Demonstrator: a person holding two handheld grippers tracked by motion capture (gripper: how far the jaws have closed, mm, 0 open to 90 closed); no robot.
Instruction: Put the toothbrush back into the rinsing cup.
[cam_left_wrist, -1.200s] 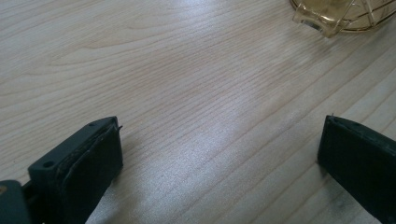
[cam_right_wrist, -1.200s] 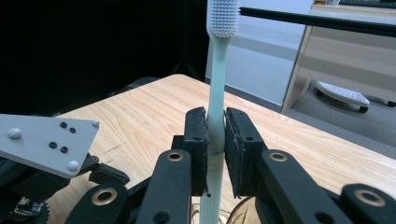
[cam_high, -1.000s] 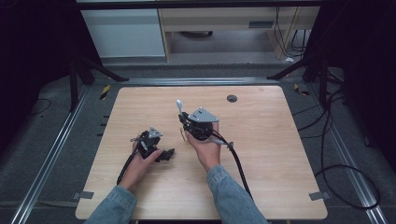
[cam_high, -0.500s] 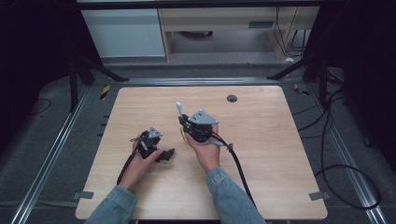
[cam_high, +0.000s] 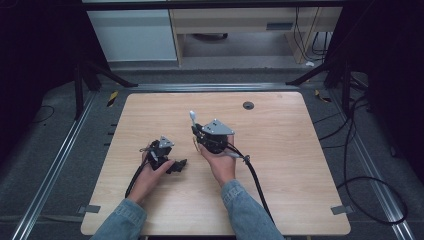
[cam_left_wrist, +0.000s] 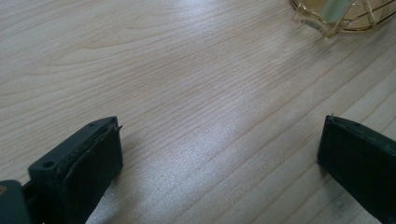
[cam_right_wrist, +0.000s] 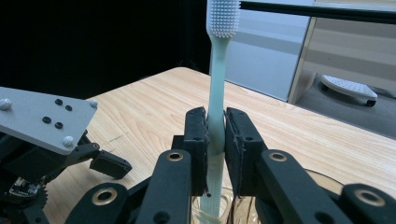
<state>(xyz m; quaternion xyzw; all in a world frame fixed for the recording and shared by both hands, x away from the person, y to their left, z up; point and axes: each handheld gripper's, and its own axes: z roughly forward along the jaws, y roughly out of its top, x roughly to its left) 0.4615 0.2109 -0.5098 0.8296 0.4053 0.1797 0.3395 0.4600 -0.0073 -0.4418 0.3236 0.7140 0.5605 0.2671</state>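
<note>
My right gripper (cam_right_wrist: 215, 135) is shut on the handle of a pale green toothbrush (cam_right_wrist: 218, 84), which stands upright with its bristle head (cam_right_wrist: 224, 18) at the top. The handle's lower end reaches into a clear amber cup (cam_right_wrist: 219, 212) just under the jaws. In the high view the right gripper (cam_high: 200, 132) is at the middle of the table, with the toothbrush (cam_high: 192, 118) rising from it. My left gripper (cam_high: 178, 165) lies low on the wood to its left. Its jaws (cam_left_wrist: 219, 140) are open over bare wood, and the cup (cam_left_wrist: 345, 16) is ahead and to the right.
The wooden table (cam_high: 280, 150) has a small dark round hole (cam_high: 248, 105) near its far edge. Cables trail from both grippers toward the person. Beyond the table are a white cabinet (cam_high: 132, 35) and a low shelf. Dark stand legs flank the table.
The right gripper with the toothbrush has shifted very slightly toward the person. The left gripper has stayed where it was.
</note>
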